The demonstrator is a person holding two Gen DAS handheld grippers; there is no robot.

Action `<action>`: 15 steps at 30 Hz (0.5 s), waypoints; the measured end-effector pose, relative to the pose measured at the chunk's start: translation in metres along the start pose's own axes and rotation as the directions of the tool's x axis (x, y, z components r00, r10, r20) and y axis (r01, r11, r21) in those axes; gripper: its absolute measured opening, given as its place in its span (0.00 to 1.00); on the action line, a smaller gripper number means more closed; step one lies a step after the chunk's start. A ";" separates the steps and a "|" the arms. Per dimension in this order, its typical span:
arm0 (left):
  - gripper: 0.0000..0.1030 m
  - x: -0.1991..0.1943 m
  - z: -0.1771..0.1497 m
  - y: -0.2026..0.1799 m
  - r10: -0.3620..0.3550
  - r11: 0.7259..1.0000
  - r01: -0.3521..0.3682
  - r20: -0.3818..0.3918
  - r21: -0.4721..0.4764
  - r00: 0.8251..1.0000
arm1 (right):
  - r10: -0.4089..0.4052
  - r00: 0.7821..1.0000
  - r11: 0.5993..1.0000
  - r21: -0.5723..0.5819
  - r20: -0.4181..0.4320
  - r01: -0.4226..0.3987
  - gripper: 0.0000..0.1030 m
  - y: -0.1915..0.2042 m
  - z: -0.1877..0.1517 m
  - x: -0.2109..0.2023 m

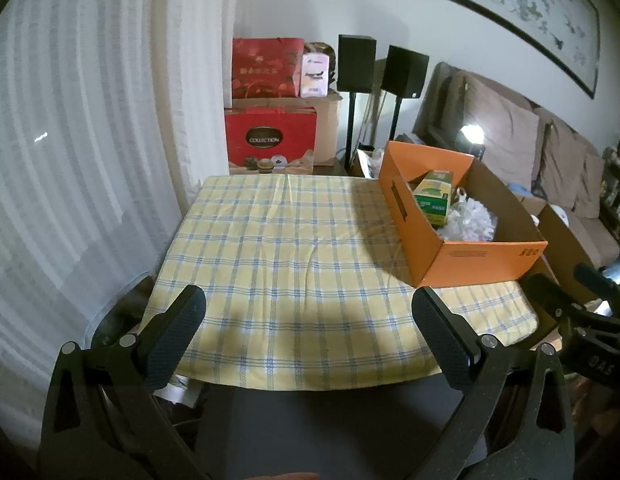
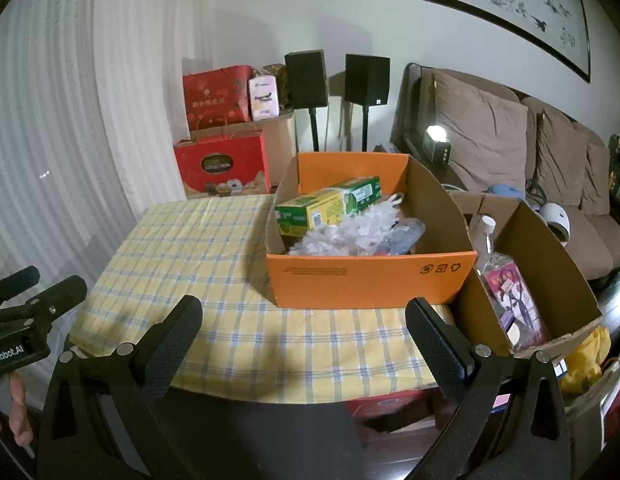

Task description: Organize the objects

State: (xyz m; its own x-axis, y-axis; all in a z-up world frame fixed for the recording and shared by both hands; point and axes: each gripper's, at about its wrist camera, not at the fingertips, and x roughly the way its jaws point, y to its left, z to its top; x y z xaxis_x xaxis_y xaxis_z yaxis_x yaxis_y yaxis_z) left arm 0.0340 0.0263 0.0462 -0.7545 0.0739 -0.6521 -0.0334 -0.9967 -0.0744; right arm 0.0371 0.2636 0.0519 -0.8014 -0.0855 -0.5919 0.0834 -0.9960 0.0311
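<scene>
Gaping empty, both hand-held grippers (image 1: 309, 312) (image 2: 304, 322); only right wrist shows the bottle (image 2: 485, 240) beside orange box (image 2: 370, 280)

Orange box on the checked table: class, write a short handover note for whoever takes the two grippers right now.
Left gripper: open, empty, above the near table edge.
Right gripper: open, empty, facing the orange box.
Orange box sits on the checked tablecloth, holding a green and yellow carton and white crinkly plastic.
A brown box beside it holds a clear bottle.
Done: nothing visibly picked up.
Left: sorting the contents; the tablecloth is otherwise bare.
</scene>
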 end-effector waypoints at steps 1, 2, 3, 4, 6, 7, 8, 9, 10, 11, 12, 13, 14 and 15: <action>1.00 0.000 0.000 0.000 0.002 1.000 -0.002 0.001 -0.001 1.000 | 0.000 1.000 1.000 0.000 0.000 0.000 1.00 0.000 0.000 0.000; 1.00 -0.001 0.000 0.000 0.003 1.000 -0.003 0.003 0.000 1.000 | 0.000 1.000 1.000 -0.001 -0.001 0.000 1.00 0.001 0.000 0.000; 1.00 -0.001 0.000 0.000 0.003 1.000 -0.003 0.002 0.000 1.000 | 0.001 1.000 1.000 -0.003 0.000 -0.001 1.00 0.001 0.000 0.000; 1.00 -0.001 0.000 0.000 0.001 1.000 -0.001 0.002 0.000 1.000 | 0.001 1.000 1.000 -0.003 0.002 -0.001 1.00 0.001 0.000 -0.001; 1.00 -0.001 0.000 0.000 0.003 1.000 -0.003 0.003 0.001 1.000 | 0.004 1.000 1.000 -0.006 0.003 -0.004 1.00 0.002 0.000 -0.001; 1.00 -0.001 0.000 0.000 0.005 1.000 -0.005 0.003 0.001 1.000 | 0.004 1.000 1.000 -0.008 0.004 -0.004 1.00 0.003 0.000 -0.001; 1.00 -0.001 0.000 0.000 0.005 1.000 -0.005 0.003 0.001 1.000 | 0.004 1.000 1.000 -0.009 0.003 -0.004 1.00 0.003 0.000 -0.001; 1.00 -0.001 0.000 0.000 0.004 1.000 -0.004 0.004 0.001 1.000 | 0.005 1.000 1.000 -0.008 0.003 -0.005 1.00 0.003 0.000 -0.001; 1.00 -0.002 0.000 0.000 0.005 1.000 -0.005 0.004 0.001 1.000 | 0.005 1.000 1.000 -0.007 0.004 -0.005 1.00 0.003 0.001 -0.001; 1.00 -0.002 0.000 0.000 0.005 1.000 -0.005 0.005 0.001 1.000 | 0.005 1.000 1.000 -0.008 0.004 -0.005 1.00 0.003 0.001 -0.001; 1.00 -0.002 0.000 0.000 0.006 1.000 -0.006 0.006 0.001 1.000 | 0.004 1.000 1.000 -0.009 0.004 -0.004 1.00 0.003 0.001 -0.001; 1.00 -0.002 0.000 0.000 0.008 1.000 -0.008 0.007 0.001 1.000 | 0.003 1.000 1.000 -0.009 0.003 -0.003 1.00 0.003 0.001 -0.001; 1.00 -0.003 0.000 0.000 0.008 1.000 -0.008 0.007 0.000 1.000 | 0.005 1.000 1.000 -0.008 0.003 -0.005 1.00 0.003 0.001 -0.001; 1.00 -0.003 0.001 0.001 0.008 1.000 -0.008 0.007 -0.001 1.000 | 0.006 1.000 1.000 -0.007 0.003 -0.006 1.00 0.003 0.001 -0.001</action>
State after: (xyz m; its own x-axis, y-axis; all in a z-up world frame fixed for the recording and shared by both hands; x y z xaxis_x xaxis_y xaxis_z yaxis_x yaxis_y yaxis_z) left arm 0.0356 0.0255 0.0485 -0.7593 0.0659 -0.6474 -0.0271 -0.9972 -0.0698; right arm 0.0377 0.2608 0.0529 -0.8025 -0.0915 -0.5896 0.0920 -0.9953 0.0292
